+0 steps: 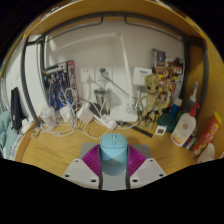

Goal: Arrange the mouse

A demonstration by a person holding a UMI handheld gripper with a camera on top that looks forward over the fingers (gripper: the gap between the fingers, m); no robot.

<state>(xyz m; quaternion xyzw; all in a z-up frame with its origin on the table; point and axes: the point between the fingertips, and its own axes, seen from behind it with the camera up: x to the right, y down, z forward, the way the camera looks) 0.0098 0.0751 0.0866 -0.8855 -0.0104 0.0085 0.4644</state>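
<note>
1. The wooden desk (60,150) fills the lower half of the view and runs back to a white wall (95,45).
2. Along the far edge of the desk lies a tangle of white cables and plugs (85,115), with a power outlet on the wall above them.
3. Beyond the fingers on the far side stands a pale figurine (152,98), upright, with a small framed picture (160,60) on the wall above it.
4. At the desk's edge beside the figurine stand a white bottle (183,125) and a red container with a yellow top (208,132), close together; what is inside either cannot be told.
5. On the opposite side, several small bottles and dark items (20,115) crowd against the wall; their contents cannot be told.
6. The gripper (113,168) points forward over the desk, its two grey fingers (83,172) spread part-way, the magenta pads showing on their inner faces.
7. The mouse (113,150), light blue and rounded, sits between the fingers, its sides up against the pads; the fingers appear to clasp it on both sides.
</note>
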